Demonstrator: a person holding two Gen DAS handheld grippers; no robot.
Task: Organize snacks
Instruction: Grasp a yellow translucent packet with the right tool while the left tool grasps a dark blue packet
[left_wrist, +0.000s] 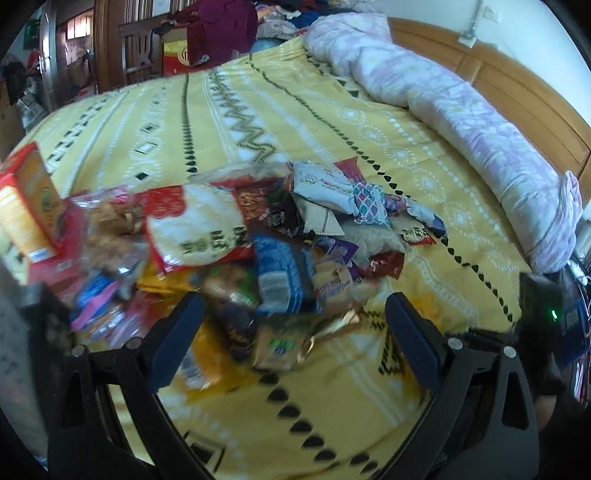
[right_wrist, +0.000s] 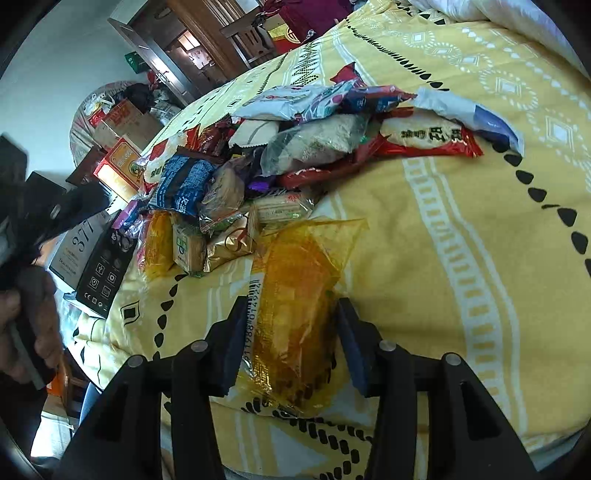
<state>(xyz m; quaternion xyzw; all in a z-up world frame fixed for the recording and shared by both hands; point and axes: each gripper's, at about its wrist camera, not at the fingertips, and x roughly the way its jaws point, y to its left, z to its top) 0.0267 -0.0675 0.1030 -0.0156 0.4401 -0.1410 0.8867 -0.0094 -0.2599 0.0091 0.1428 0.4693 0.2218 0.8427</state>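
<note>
A heap of snack packets (left_wrist: 258, 229) lies on the yellow patterned bedsheet (left_wrist: 258, 110). It includes a red-and-white bag (left_wrist: 199, 225) and a blue packet (left_wrist: 280, 273). My left gripper (left_wrist: 293, 306) hovers over the near edge of the heap, open wide, with nothing pinched; this view is motion-blurred. In the right wrist view the snack heap (right_wrist: 258, 166) lies ahead. My right gripper (right_wrist: 290, 310) is shut on a clear orange-yellow packet (right_wrist: 295, 280) lying on the bedsheet (right_wrist: 461, 221) just in front of the heap, with a pad against each side.
An orange-and-red box (left_wrist: 29, 203) stands at the left of the heap. A rolled pale quilt (left_wrist: 461, 110) lies along the wooden headboard (left_wrist: 517, 85). Black and white cartons (right_wrist: 96, 258) sit off the bed's left edge, near a person's hand (right_wrist: 26, 314). Furniture and clutter fill the far side.
</note>
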